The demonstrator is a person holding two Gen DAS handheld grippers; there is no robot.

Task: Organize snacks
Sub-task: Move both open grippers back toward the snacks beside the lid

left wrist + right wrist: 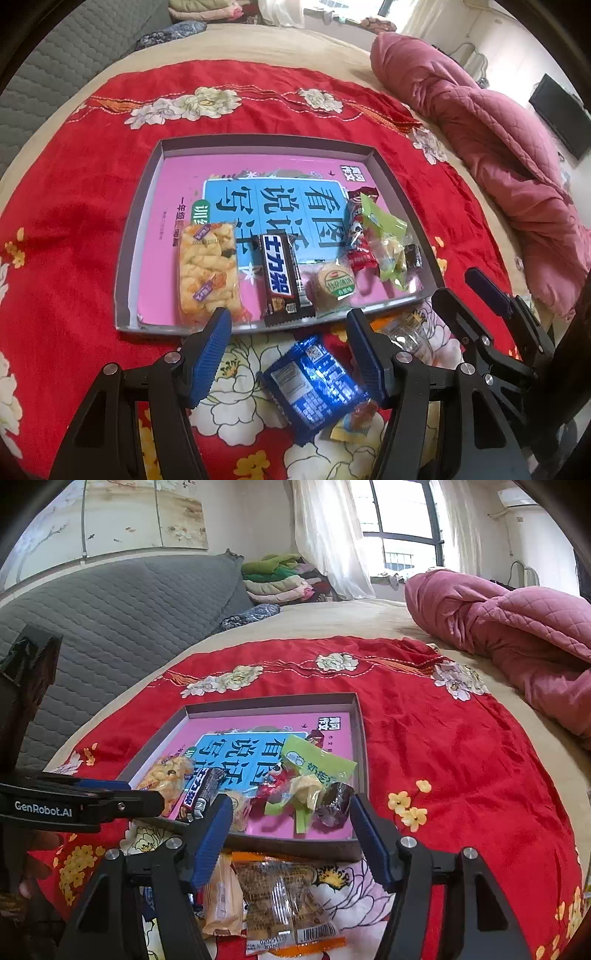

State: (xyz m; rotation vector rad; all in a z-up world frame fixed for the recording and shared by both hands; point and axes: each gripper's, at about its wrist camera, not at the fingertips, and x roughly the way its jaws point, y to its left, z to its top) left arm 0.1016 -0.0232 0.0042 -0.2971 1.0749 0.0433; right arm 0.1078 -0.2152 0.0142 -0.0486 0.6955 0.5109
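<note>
A grey tray (140,221) lined with a pink book holds a yellow cracker pack (208,273), a black chocolate bar (282,280), a round biscuit (334,284), a red candy (360,236), a green pack (386,236) and a small dark candy (413,256). My left gripper (288,325) hangs open over the tray's near rim, with a blue packet (314,384) lying on the cloth between its fingers. My right gripper (290,808) is open at the tray's (273,701) near right corner, behind the green pack (314,764) and dark candy (334,803). Beneath it lie a clear orange-edged pack (284,904) and a beige pack (221,897).
Everything rests on a red flowered cloth (74,184) spread over a bed. A bundled pink quilt (517,627) lies at the right, a grey quilted headboard (110,609) at the left. The other gripper shows in each view: right gripper (461,288), left gripper (147,794).
</note>
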